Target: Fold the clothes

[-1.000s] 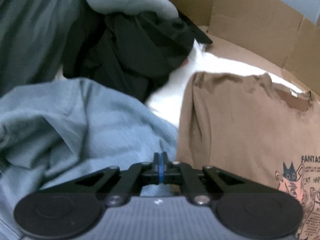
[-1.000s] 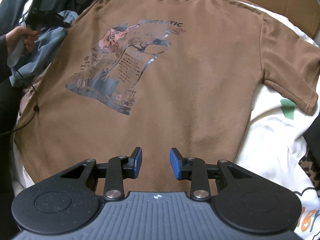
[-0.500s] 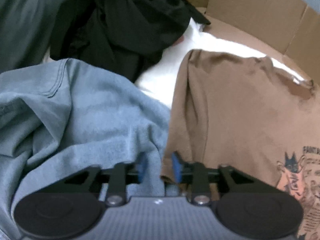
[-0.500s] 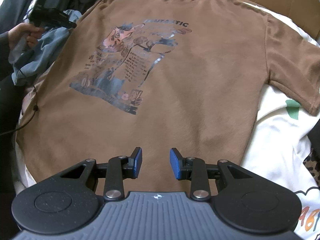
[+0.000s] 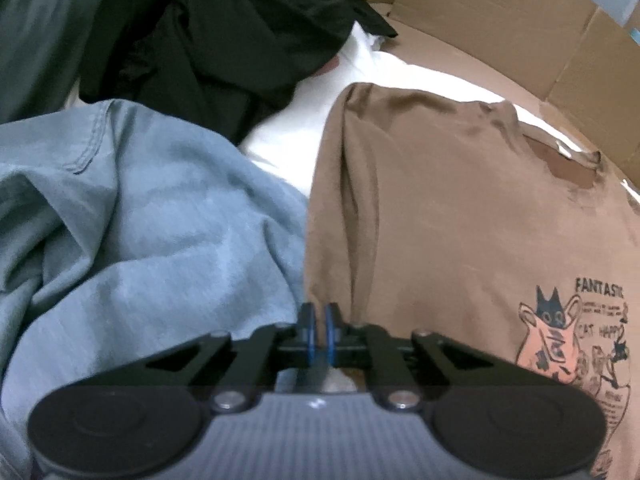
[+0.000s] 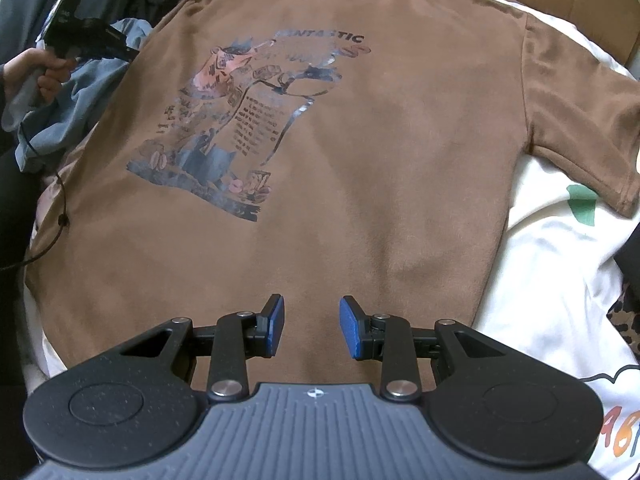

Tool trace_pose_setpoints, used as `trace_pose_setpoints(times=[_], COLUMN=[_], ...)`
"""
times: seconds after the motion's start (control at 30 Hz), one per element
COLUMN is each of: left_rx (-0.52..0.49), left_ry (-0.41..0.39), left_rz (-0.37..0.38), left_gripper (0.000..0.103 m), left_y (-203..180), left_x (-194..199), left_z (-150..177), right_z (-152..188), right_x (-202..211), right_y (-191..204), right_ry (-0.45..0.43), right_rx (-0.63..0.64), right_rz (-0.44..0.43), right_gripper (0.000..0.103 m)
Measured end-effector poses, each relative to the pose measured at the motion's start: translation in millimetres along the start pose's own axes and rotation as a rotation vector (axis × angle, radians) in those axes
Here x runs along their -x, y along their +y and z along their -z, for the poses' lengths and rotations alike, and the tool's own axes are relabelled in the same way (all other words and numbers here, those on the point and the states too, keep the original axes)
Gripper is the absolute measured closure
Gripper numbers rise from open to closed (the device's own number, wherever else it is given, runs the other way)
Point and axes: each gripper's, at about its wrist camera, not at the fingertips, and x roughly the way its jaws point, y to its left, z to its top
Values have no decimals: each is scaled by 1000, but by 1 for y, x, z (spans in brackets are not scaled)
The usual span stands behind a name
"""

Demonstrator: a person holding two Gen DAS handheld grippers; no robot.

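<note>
A brown T-shirt [image 6: 360, 160] with a cartoon print lies flat, front up, collar at the far end. My left gripper [image 5: 319, 332] is at its left edge [image 5: 460, 220], where it meets a blue-grey garment [image 5: 140, 220]. Its jaws are closing, and the blue pads stand nearly together with a thin fold of cloth pinched between them. The right wrist view shows that gripper [image 6: 128, 50], held by a hand [image 6: 36, 72], with its tips at the shirt's left shoulder. My right gripper [image 6: 312, 326] hovers open over the shirt's lower part, with nothing between its fingers.
Black clothes [image 5: 224, 40] and a grey-green garment are heaped beyond the blue-grey one. A cardboard wall [image 5: 500, 28] runs behind the collar. A white printed sheet [image 6: 560, 280] lies under the shirt and shows to its right. A thin black cable [image 6: 60, 216] hangs at the left.
The left jaws opened half a second ago and have closed again on the shirt's edge. The left gripper sank a little toward the cloth. The right gripper has not moved.
</note>
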Motion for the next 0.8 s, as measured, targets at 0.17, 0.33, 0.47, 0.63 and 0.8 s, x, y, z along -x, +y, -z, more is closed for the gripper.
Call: trace_pose_setpoints(times=[0.17,0.33,0.47,0.63,0.8], left_rx=[-43,-74,-78,-95,-106], left_ry=[-91,-127,-165,-205,-239], left_rz=[-46,-137,-203,-263,-317], left_gripper=[100,101,101,101,101], left_y=[-12,-7,7,16,20], left_x=[17,37,59,78,82], left_z=[-2,-24,-46,-67,-87], right_z=[-1,-1,-1,-2,-1], right_x=[2,0,-1,-4,-7], right_y=[5,2,0,0,3], right_ry=[-7,-5,-5,6,20], right_rx=[13,9,8,9,17], right_rz=[-13,-9,-2,7,6], right_gripper=[65,65,65,65,65])
